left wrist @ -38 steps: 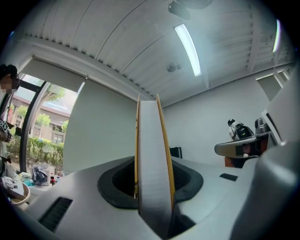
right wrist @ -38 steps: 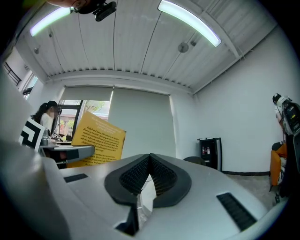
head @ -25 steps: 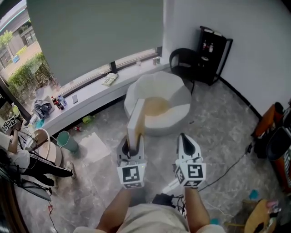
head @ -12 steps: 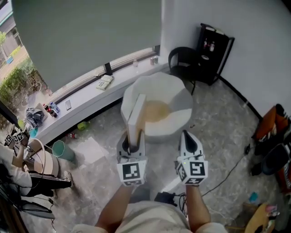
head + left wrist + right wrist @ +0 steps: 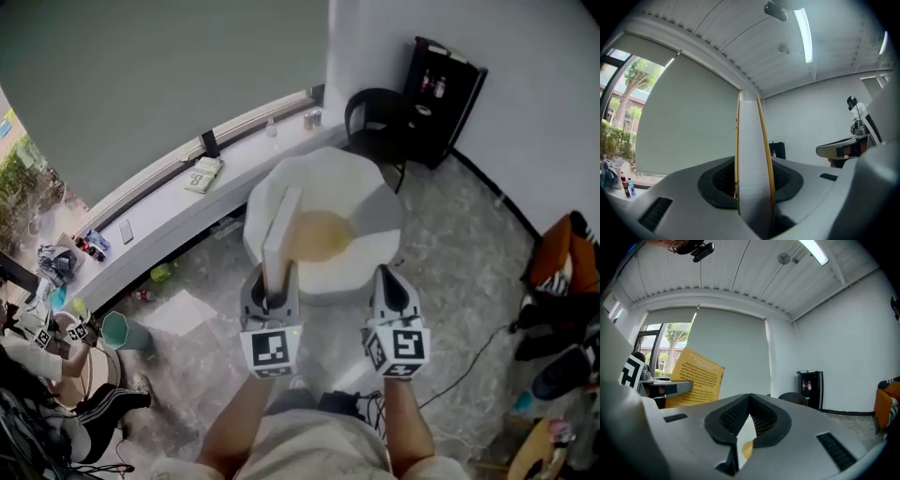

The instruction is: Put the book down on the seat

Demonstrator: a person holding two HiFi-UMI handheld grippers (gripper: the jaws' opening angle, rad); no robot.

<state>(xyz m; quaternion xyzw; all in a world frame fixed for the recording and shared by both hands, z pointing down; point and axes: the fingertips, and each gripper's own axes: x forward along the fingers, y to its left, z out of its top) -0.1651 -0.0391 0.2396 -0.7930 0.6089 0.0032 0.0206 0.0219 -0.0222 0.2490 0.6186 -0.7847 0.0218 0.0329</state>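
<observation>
A thin book (image 5: 279, 230) with a yellow cover and white page edges stands on edge in my left gripper (image 5: 270, 286), which is shut on its lower end. In the left gripper view the book (image 5: 752, 168) rises straight up between the jaws. It hangs over the near left rim of the white round seat (image 5: 375, 202), which has a tan cushion. My right gripper (image 5: 389, 279) is shut with nothing in it, beside the left one and just short of the seat. The right gripper view shows the book's printed yellow cover (image 5: 696, 378) at left.
A black chair (image 5: 375, 117) and a black cabinet (image 5: 445, 89) stand behind the seat. A long windowsill (image 5: 150, 220) with small items runs along the left. A green bin (image 5: 112, 330) and a seated person (image 5: 37, 375) are at far left. Cables lie on the floor near my feet.
Both grippers have advanced towards the seat with the book still upright in the left one. The seat now lies closer, right in front of the jaws.
</observation>
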